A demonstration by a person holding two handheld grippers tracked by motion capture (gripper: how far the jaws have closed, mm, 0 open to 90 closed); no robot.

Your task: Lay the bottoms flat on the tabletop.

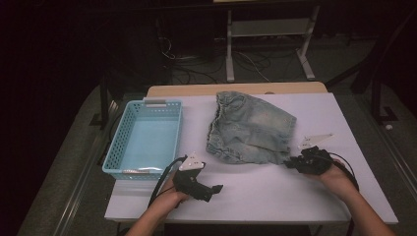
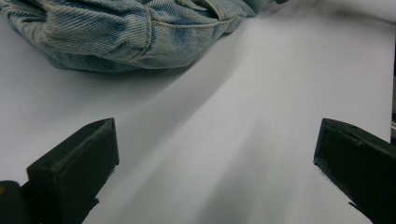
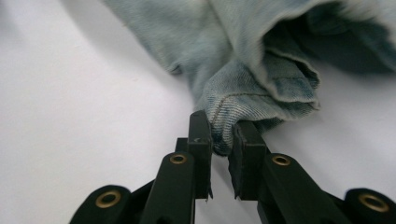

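Your right gripper (image 3: 223, 135) is clamped on a folded corner of the denim shorts (image 3: 261, 88), with the fabric pinched between its two pads directly ahead of it and the rest of the garment lying on the white table (image 1: 275, 191) beyond. Your left gripper (image 2: 215, 163) stands spread wide with nothing between its jaws, low over the table, the shorts just ahead and apart from it. A blue basket (image 1: 146, 140) sits near the left gripper, on its outer side.
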